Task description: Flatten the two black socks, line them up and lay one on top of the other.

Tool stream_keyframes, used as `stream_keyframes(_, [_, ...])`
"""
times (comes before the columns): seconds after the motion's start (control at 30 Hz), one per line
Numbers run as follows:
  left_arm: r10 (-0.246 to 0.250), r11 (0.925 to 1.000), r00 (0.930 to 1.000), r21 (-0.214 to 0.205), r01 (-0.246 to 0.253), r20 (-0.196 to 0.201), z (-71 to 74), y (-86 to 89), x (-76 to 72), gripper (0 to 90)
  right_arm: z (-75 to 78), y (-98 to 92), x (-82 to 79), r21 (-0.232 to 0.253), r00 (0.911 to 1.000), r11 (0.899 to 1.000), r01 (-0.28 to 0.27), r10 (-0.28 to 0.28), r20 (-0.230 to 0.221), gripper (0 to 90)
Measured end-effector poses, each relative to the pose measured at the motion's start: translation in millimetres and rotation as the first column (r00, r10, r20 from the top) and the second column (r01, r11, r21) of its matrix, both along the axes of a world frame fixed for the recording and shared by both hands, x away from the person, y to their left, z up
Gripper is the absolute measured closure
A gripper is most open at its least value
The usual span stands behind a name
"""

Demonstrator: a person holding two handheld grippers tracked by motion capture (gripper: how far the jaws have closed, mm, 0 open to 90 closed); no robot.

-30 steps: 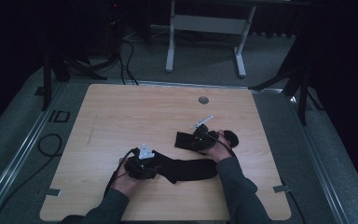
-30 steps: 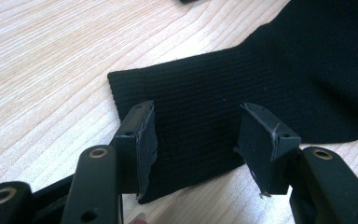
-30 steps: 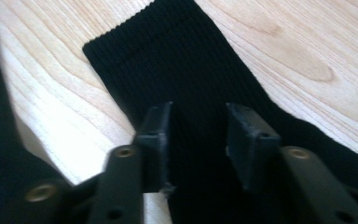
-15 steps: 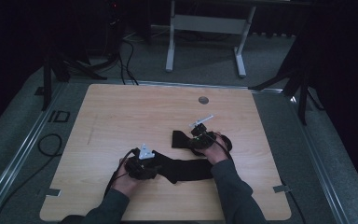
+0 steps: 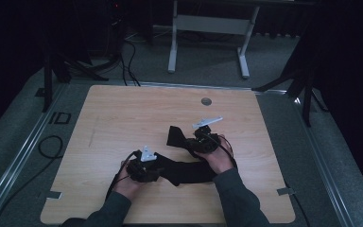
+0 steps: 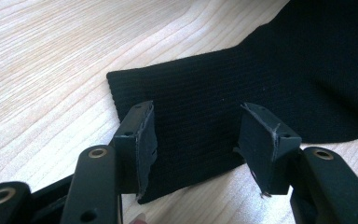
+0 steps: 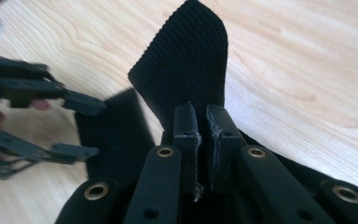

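Right gripper view: jaws clamp the black sock (image 7: 186, 65) (left gripper's (image 6: 196, 140) gape).

Setting: a recording lab or studio bay, dimly lit. A pale wood-grain rectangular worktop (image 5: 123, 118) stands on grey carpeted floor (image 5: 23, 142), edged by metal floor rails (image 5: 9, 170). Black curtains (image 5: 350, 71) close off the far side, from 10 to 2 o'clock. At 12 o'clock, a white metal-framed stand (image 5: 208, 28). At 10 o'clock, black tripod legs (image 5: 61, 66) and loose black cables (image 5: 130, 56). Tape tabs (image 5: 283, 191) mark the worktop's corners.
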State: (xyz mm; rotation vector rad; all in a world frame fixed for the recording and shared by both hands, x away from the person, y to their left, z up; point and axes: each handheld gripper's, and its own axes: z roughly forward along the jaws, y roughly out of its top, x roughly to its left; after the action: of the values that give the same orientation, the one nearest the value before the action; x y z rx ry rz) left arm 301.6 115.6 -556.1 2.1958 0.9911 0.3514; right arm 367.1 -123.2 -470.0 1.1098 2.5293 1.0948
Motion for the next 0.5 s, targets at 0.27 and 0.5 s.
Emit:
stream_keyframes(0.27, [0.002,1.0000,1.0000,-0.001,-0.002,0.000,0.0,0.2,0.1,46.6,24.4,-3.7,-27.9,0.110,0.9997,0.994,-0.005,0.002,0.026,83.6])
stream_keyframes(0.5, [0.008,0.9999,1.0000,-0.010,-0.008,-0.003,-0.2,0.3,-0.3,46.7,9.2,10.8,-45.2,0.115,0.9999,0.993,0.000,-0.002,0.013,83.5])
